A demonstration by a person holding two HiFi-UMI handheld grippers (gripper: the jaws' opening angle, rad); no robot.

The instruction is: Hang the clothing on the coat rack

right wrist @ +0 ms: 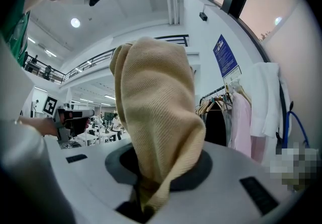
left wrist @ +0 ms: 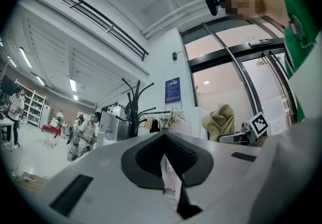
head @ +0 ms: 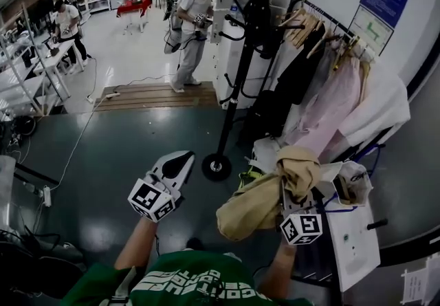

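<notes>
Right claw point(right wrist: 153, 167) is pinching the tan garment point(head: 258, 205). The cloth is bunched between both jaws, and the rest is lumped over the claw's top and sags off its 9 o'clock side in the head view. The garment is in the air, well apart from the coat rack point(head: 249, 29).

Left claw point(head: 177, 164) grips nothing. Its jaws stand a narrow slit apart, with background showing through. It sits at 9 o'clock of the garment, not touching it.

The rack is black and stands on the floor at 12 o'clock from both claws. Its round base point(head: 216, 167) is just beside the left claw's tip.

A clothes rail point(head: 328, 21) at 2 o'clock of the base carries hangers with black, pink point(head: 330, 102) and white pieces.

1 person point(head: 189, 29) stands at 11 o'clock of the rack, further back.
</notes>
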